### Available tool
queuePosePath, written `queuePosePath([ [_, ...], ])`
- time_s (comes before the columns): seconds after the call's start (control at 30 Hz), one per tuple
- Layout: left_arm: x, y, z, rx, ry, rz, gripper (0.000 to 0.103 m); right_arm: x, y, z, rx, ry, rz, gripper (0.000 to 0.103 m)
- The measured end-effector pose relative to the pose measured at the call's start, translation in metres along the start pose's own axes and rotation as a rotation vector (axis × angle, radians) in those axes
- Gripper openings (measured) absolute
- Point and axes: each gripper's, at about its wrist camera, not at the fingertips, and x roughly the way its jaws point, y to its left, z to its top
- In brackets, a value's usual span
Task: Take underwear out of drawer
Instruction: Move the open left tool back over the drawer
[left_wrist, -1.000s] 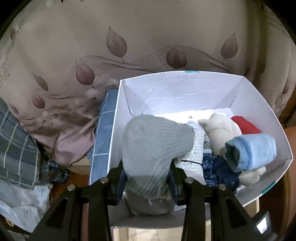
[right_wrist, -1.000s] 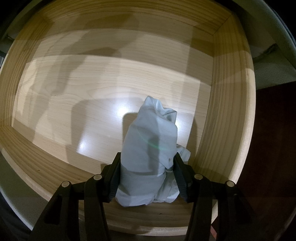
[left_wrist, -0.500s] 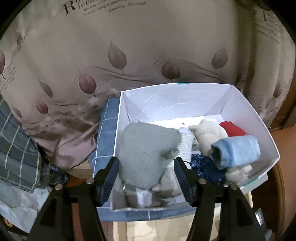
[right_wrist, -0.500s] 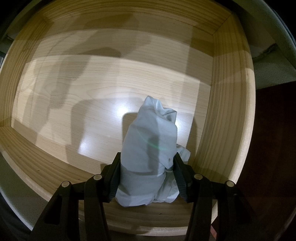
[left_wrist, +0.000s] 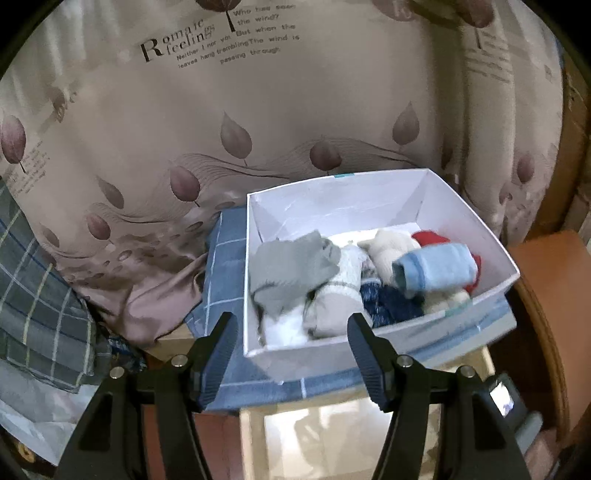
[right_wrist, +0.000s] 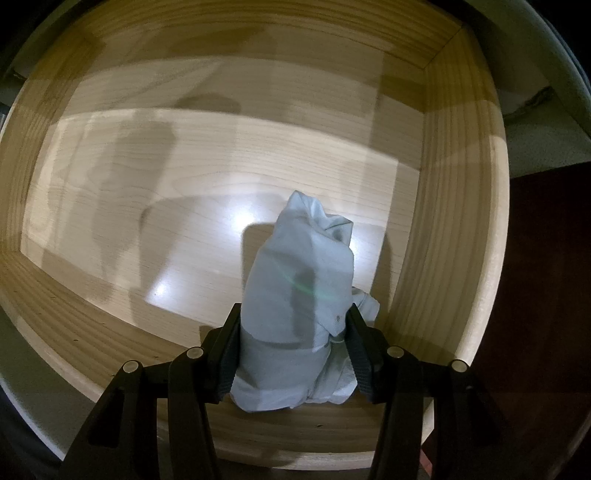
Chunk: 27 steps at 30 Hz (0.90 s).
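My right gripper (right_wrist: 291, 343) is clamped on a pale blue-grey bundle of folded underwear (right_wrist: 295, 295), pointing straight down into the light wooden drawer (right_wrist: 461, 221). Beyond it, from nine to one o'clock, the drawer floor lies bare, so I judge this the last piece to lift out.

My left gripper (left_wrist: 290, 341) has just been opening; its jaws stand wide apart with nothing between them. Just past them, at twelve o'clock, the grey knitted garment (left_wrist: 291, 266) lies in the white cardboard box (left_wrist: 369, 195), beside rolled light blue, cream, red and navy pieces. The box sits on a blue checked cloth (left_wrist: 225, 266).

Further off hangs a beige leaf-printed curtain (left_wrist: 258, 110); folded plaid fabric (left_wrist: 33, 295) lies at nine o'clock. Nothing blocks the way that I can see.
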Motion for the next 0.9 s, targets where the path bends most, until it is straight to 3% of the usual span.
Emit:
queuePosePath([
  [0.13,-0.014,0.005,-0.027,0.022,0.029,-0.002,0.063,0.0,0.002,0.0,-0.002,0.004,-0.005,0.05],
  [0.33,-0.015,0.017,-0.082,-0.033,0.117,-0.048,0.063,-0.001,0.003,0.0,0.002,0.002,-0.005,0.05],
  [0.5,0.003,0.013,-0.129,-0.047,0.182,-0.011,0.063,0.0,0.003,-0.001,0.002,0.001,-0.004,0.049],
  [0.9,0.041,-0.01,-0.18,-0.18,0.249,-0.004,0.063,0.004,0.003,-0.001,0.004,0.003,-0.023,0.049],
])
